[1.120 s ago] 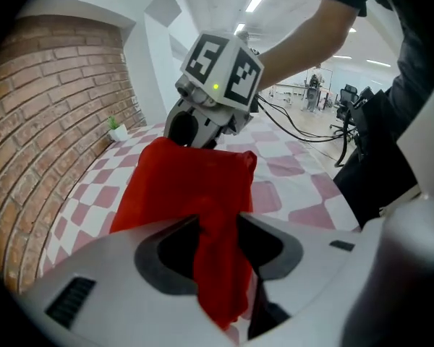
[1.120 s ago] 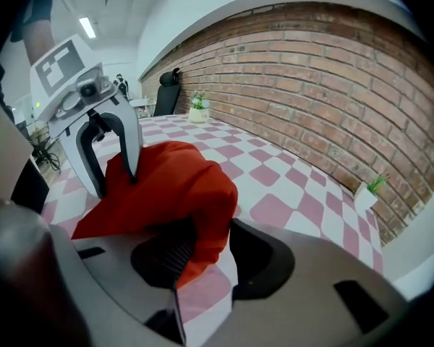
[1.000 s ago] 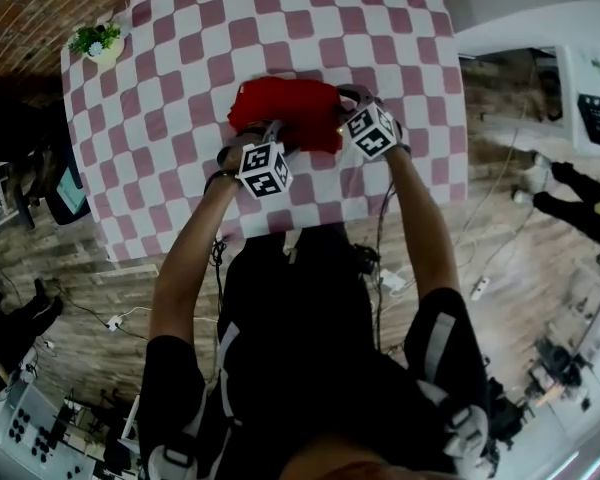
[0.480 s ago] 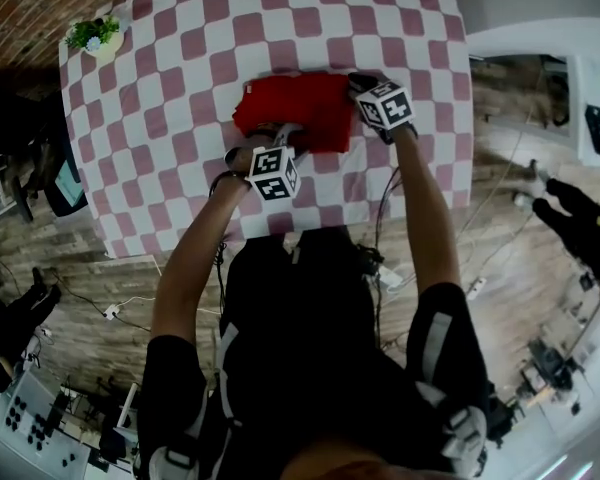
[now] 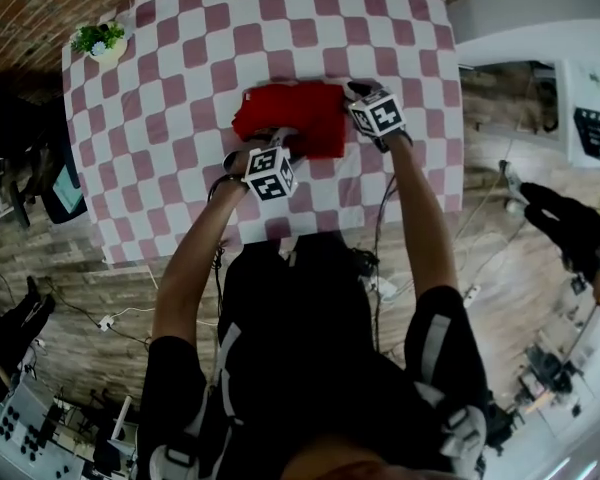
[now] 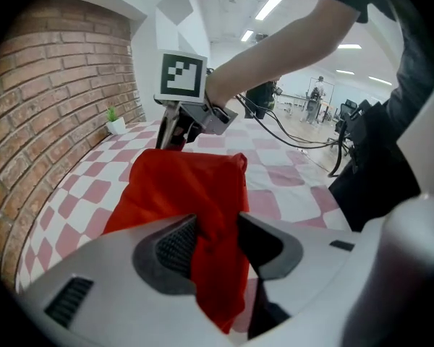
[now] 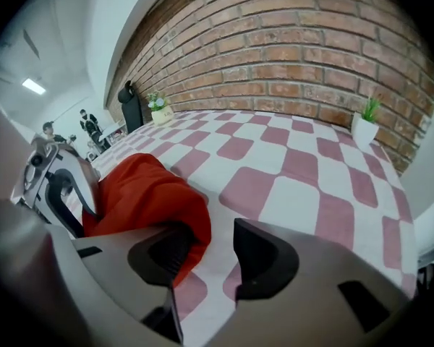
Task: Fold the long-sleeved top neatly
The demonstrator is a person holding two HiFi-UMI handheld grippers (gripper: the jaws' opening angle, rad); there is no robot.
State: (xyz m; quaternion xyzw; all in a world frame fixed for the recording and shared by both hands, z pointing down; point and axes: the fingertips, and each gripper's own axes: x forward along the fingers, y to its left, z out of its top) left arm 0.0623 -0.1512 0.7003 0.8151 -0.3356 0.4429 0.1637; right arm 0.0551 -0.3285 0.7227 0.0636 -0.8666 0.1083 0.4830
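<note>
Left gripper view: left gripper (image 6: 215, 238) clamped on red top (image 6: 179, 185); right gripper (image 7: 211, 255) jaws opening, cloth unpinched. The loose fold may spring open.

Red top (image 5: 292, 118) on a pink-and-white checked tablecloth (image 5: 180, 98)

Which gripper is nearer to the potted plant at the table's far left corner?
Left. The left gripper, clamping the red top, sits nearer the plant; the right gripper, jaws opening around the top's edge, is farther right.
</note>
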